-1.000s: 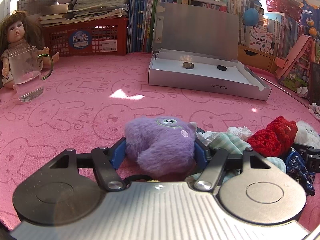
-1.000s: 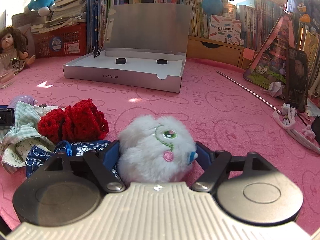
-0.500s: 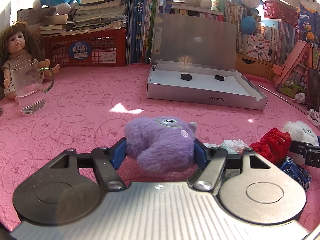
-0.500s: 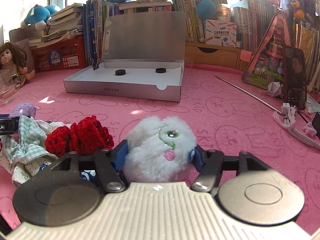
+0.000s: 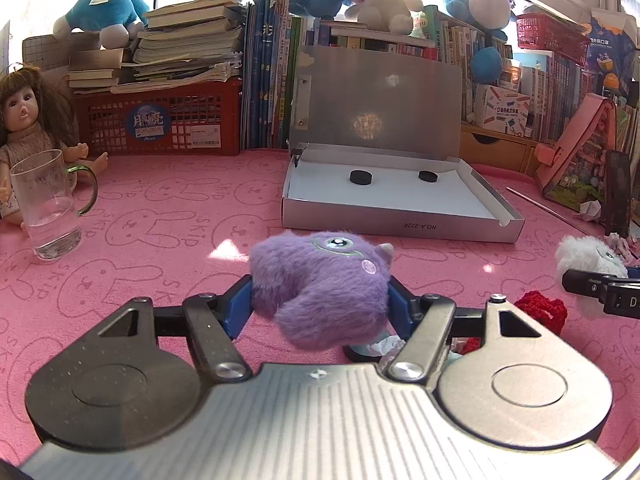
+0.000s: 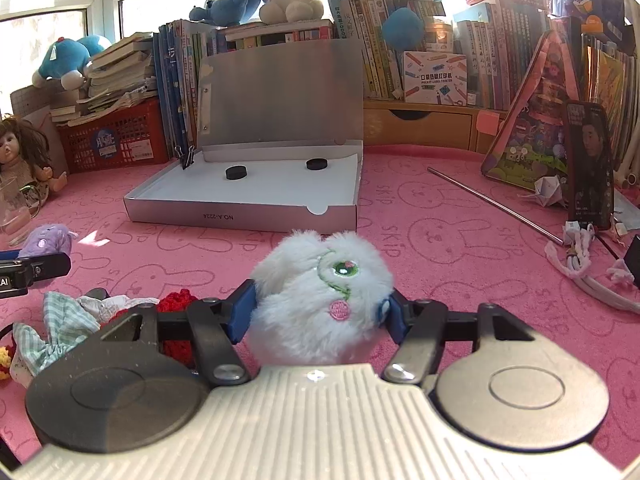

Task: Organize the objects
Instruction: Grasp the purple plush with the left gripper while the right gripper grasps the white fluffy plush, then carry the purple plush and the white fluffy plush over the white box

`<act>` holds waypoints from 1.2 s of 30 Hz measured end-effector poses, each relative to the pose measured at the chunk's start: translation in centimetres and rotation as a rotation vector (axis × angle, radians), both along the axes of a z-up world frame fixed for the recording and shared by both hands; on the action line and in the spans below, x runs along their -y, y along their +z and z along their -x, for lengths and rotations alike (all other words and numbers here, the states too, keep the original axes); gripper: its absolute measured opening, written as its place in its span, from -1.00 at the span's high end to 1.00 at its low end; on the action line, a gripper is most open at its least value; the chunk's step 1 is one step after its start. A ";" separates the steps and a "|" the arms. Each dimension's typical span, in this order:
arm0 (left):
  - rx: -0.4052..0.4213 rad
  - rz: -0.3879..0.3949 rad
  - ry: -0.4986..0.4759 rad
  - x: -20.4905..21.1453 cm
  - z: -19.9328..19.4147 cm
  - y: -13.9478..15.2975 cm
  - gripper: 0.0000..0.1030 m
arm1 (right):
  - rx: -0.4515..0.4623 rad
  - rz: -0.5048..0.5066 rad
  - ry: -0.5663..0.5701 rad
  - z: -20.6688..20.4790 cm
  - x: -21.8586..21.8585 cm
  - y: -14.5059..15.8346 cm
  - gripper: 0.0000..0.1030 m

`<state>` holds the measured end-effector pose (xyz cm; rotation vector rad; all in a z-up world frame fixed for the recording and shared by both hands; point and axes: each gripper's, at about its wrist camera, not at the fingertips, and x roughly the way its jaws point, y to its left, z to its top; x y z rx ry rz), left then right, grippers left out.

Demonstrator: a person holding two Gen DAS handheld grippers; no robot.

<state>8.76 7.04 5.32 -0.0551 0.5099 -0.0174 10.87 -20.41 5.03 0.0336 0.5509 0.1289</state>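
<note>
Left gripper (image 5: 320, 300) pinches purple one-eyed plush (image 5: 320, 284); right gripper (image 6: 318, 308), jaws just closed in, pinches white one-eyed plush (image 6: 320, 296). Both seemingly off the pink mat (image 5: 160, 208); open silver box (image 6: 248, 204) at 12 o'clock.

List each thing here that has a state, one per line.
left gripper: shut on the purple plush toy, lifted off the pink mat.
right gripper: shut on the white plush toy after closing further.
silver box: lid open, two black discs inside.
glass mug: upright, apparently empty.
cloth pile: crumpled on the mat.
</note>
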 end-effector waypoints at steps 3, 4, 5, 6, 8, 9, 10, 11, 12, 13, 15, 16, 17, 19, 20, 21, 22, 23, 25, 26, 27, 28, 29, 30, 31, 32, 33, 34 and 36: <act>0.007 -0.004 -0.011 0.0 -0.4 0.6 -0.40 | 0.009 0.004 -0.005 -0.3 0.1 0.4 -0.29; 0.010 -0.002 -0.015 0.0 -0.5 0.9 -0.40 | 0.011 0.005 -0.006 -0.4 0.1 0.7 -0.29; 0.012 0.000 -0.019 0.0 -0.7 1.1 -0.40 | 0.014 0.004 -0.008 -0.6 0.1 0.9 -0.29; 0.014 0.002 -0.022 0.0 -0.8 1.3 -0.40 | 0.017 0.002 -0.008 -0.7 0.2 1.1 -0.29; 0.019 0.009 -0.026 0.1 -1.2 1.7 -0.40 | 0.024 -0.002 -0.008 -0.9 0.3 1.6 -0.29; 0.022 0.012 -0.028 0.1 -1.3 1.9 -0.40 | 0.029 -0.002 -0.009 -1.0 0.4 1.8 -0.29; 0.023 0.015 -0.030 0.1 -1.5 2.0 -0.40 | 0.033 -0.002 -0.008 -1.2 0.4 2.0 -0.29; 0.026 0.020 -0.032 0.1 -1.7 2.2 -0.40 | 0.037 -0.001 -0.008 -1.3 0.4 2.2 -0.29; 0.028 0.026 -0.036 0.1 -1.9 2.4 -0.40 | 0.043 0.000 -0.007 -1.4 0.3 2.5 -0.29; 0.029 0.030 -0.040 0.1 -2.1 2.5 -0.40 | 0.048 0.002 -0.005 -1.5 0.3 2.7 -0.29; 0.031 0.035 -0.045 0.2 -2.6 2.8 -0.40 | 0.057 0.006 -0.003 -1.7 0.2 3.1 -0.29; 0.032 0.036 -0.047 0.2 -2.8 2.9 -0.40 | 0.061 0.008 -0.001 -1.8 0.1 3.3 -0.29; 0.034 0.037 -0.048 0.2 -3.0 3.0 -0.40 | 0.064 0.009 0.000 -1.9 0.1 3.4 -0.29; 0.037 0.039 -0.051 0.2 -3.5 3.3 -0.40 | 0.070 0.012 0.001 -2.2 0.0 3.7 -0.29; 0.040 0.040 -0.052 0.2 -3.6 3.4 -0.40 | 0.072 0.012 0.002 -2.3 -0.1 3.9 -0.29; 0.044 0.041 -0.053 0.2 -3.9 3.6 -0.40 | 0.075 0.011 0.004 -2.5 -0.1 4.1 -0.29; 0.050 0.041 -0.054 0.2 -4.1 3.8 -0.40 | 0.078 0.010 0.005 -2.7 -0.2 4.3 -0.29; 0.053 0.041 -0.055 0.2 -4.3 4.0 -0.40 | 0.082 0.011 0.007 -2.9 -0.2 4.5 -0.29; 0.058 0.041 -0.053 0.1 -4.9 4.3 -0.40 | 0.089 0.011 0.010 -3.2 -0.3 4.9 -0.29; 0.059 0.043 -0.053 0.1 -5.2 4.5 -0.40 | 0.093 0.012 0.011 -3.4 -0.3 5.1 -0.29; 0.059 0.045 -0.053 0.1 -5.4 4.6 -0.40 | 0.097 0.013 0.012 -3.6 -0.4 5.4 -0.29; 0.059 0.049 -0.054 0.0 -5.8 4.7 -0.40 | 0.099 0.013 0.012 -3.8 -0.4 5.5 -0.29; 0.059 0.052 -0.055 0.0 -6.1 4.9 -0.40 | 0.100 0.012 0.013 -4.0 -0.4 5.7 -0.29; 0.061 0.055 -0.057 0.0 -6.3 5.0 -0.40 | 0.100 0.009 0.014 -4.3 -0.4 5.9 -0.29; 0.063 0.056 -0.058 -0.1 -6.5 5.2 -0.40 | 0.100 0.007 0.015 -4.5 -0.4 6.0 -0.29; 0.066 0.056 -0.059 -0.1 -6.9 5.3 -0.40 | 0.100 0.008 0.017 -4.8 -0.4 6.2 -0.29; 0.067 0.055 -0.059 -0.1 -7.2 5.5 -0.40 | 0.102 0.012 0.017 -5.0 -0.4 6.3 -0.29; 0.070 0.054 -0.059 -0.1 -7.5 5.7 -0.40 | 0.106 0.016 0.017 -5.3 -0.5 6.5 -0.29; 0.075 0.054 -0.060 -0.1 -8.1 6.0 -0.40 | 0.114 0.022 0.016 -5.7 -0.5 6.9 -0.29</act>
